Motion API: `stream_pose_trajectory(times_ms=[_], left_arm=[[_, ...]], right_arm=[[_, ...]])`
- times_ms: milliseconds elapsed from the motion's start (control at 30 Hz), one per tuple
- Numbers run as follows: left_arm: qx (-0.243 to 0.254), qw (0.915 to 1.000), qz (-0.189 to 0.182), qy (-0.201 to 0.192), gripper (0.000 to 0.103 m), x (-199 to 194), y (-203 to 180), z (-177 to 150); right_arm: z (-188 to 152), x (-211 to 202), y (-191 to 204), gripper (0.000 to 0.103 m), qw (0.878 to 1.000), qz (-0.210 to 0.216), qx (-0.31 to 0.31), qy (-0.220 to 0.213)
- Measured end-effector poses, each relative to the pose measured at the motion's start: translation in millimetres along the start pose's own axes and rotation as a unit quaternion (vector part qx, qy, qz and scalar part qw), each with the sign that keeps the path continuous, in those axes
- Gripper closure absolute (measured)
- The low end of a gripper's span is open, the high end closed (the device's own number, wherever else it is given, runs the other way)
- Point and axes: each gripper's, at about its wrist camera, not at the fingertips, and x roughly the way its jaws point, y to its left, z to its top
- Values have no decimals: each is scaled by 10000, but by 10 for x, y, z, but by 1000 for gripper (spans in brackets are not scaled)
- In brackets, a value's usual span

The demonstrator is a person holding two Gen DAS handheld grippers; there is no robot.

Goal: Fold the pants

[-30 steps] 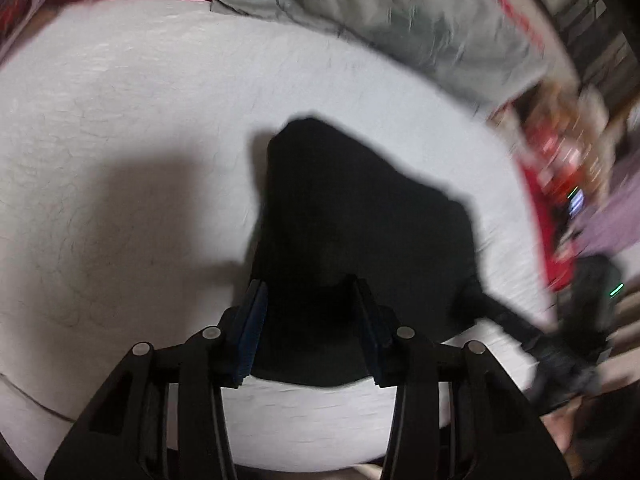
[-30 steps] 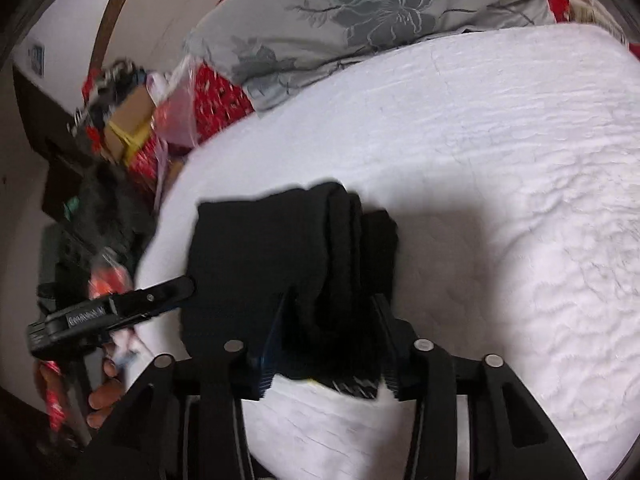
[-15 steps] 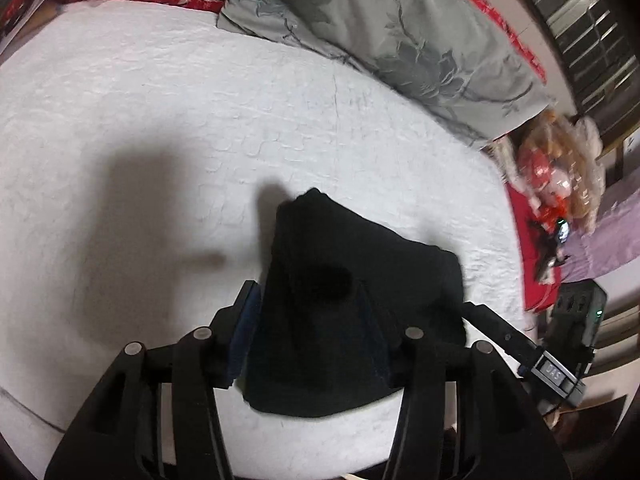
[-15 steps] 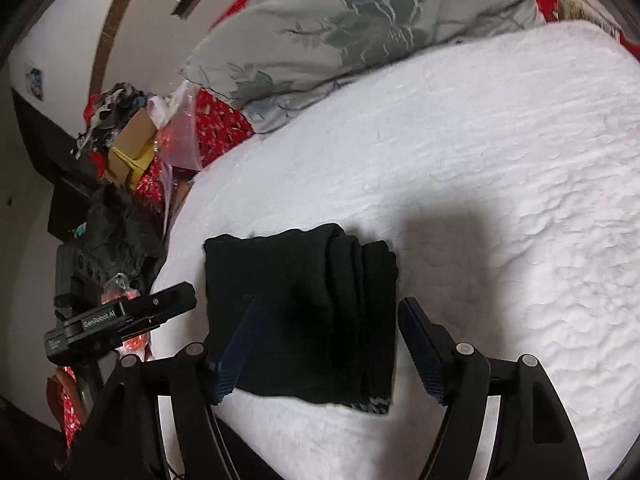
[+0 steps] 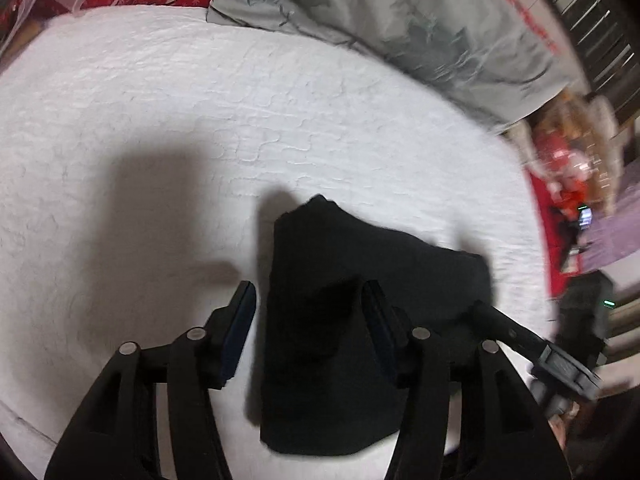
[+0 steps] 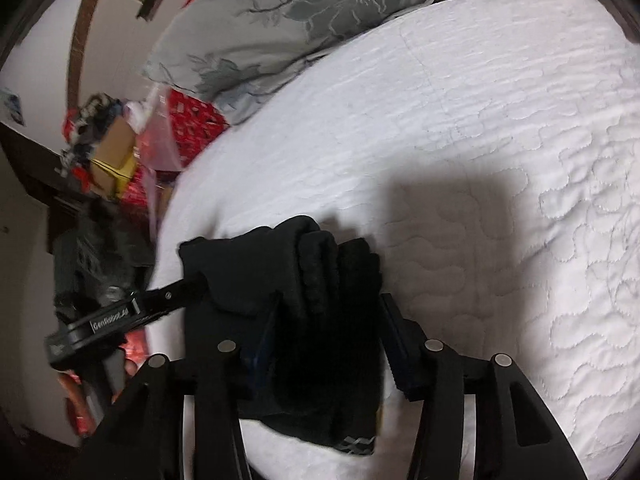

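— while your two grippers hang over the white quilt (image 6: pixel 460 128), where do the pants sit?

— the black pants (image 5: pixel 360 280) lie folded into a thick bundle at the near edge of the bed, with the grey flowered pillow (image 6: pixel 304 12) well beyond them at the head.

— and your left gripper (image 5: pixel 308 312)?

— its jaws have just been opening. they stand apart, one finger over bare quilt just beside the bundle's edge, the other over the cloth, and neither pad presses on it.

— your right gripper (image 6: pixel 328 324)?

— it straddles the rolled end of the pants. its jaws have just been closing, and the roll lies between them. the right pad stands clear of the fabric with quilt showing beside it. the left pad is lost against the dark cloth, so you cannot tell if it touches.

— anything else in shot?

— your left gripper's finger reaches in over the bundle's far corner in the right wrist view, and red patterned fabric (image 6: pixel 192 120) and a cardboard box (image 6: pixel 112 152) crowd the floor beside the bed.
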Motion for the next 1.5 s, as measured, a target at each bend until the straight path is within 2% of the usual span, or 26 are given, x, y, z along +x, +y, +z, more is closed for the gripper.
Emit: stream_pose_trajectory(times_ms=[67, 167, 267, 333, 433, 500, 533, 567, 600, 633, 700, 833, 1067, 1300, 1500], left_arm=[[-74, 9998, -160, 26, 48, -39, 102, -81], [-120, 9993, -284, 229, 48, 73, 178, -178], [-218, 9983, -383, 383, 41, 197, 190, -226], [-248, 9979, -501, 312, 30, 232, 169, -218], [-161, 9978, -568, 312, 25, 281, 100, -197], [-54, 9978, -583, 312, 25, 314, 58, -187], [-34, 9977, -608, 296, 26, 321, 42, -187], [-62, 9971, -708, 257, 34, 309, 38, -188], [-132, 9958, -858, 275, 50, 308, 45, -190], [-234, 9949, -940, 266, 56, 294, 64, -203], [-335, 9933, -1079, 237, 69, 259, 110, -224], [-588, 9883, -1390, 208, 72, 144, 137, -263], [-417, 9897, -1368, 55, 72, -54, -41, -153], [-427, 9917, -1189, -259, 72, -209, -85, 270], [-509, 9946, -804, -414, 72, -194, 81, 548]], right_arm=[[-10, -21, -37, 39, 10000, 31, 38, 2], [-49, 29, -59, 39, 9999, 21, 34, 105], [-90, 112, -13, 39, 9998, 95, -26, 189], [-95, 150, 37, 38, 9995, 128, -142, 267], [-96, 197, 84, 37, 9987, -25, -382, 345], [-77, 207, 78, 41, 9987, -45, -388, 317], [-72, 208, 71, 48, 9989, -96, -356, 303], [-75, 201, 66, 56, 9989, -112, -330, 300], [-81, 186, 67, 57, 9990, -76, -319, 297], [-91, 153, 71, 62, 9991, -63, -334, 271], [-108, 95, 90, 64, 9991, -34, -358, 238], [-140, -37, 177, 66, 9989, 78, -434, 162], [-81, -115, 234, 66, 9992, 144, -354, 97], [243, -133, 428, 66, 9987, 338, -366, -139], [446, 193, 627, 66, 9982, 364, -465, -26]])
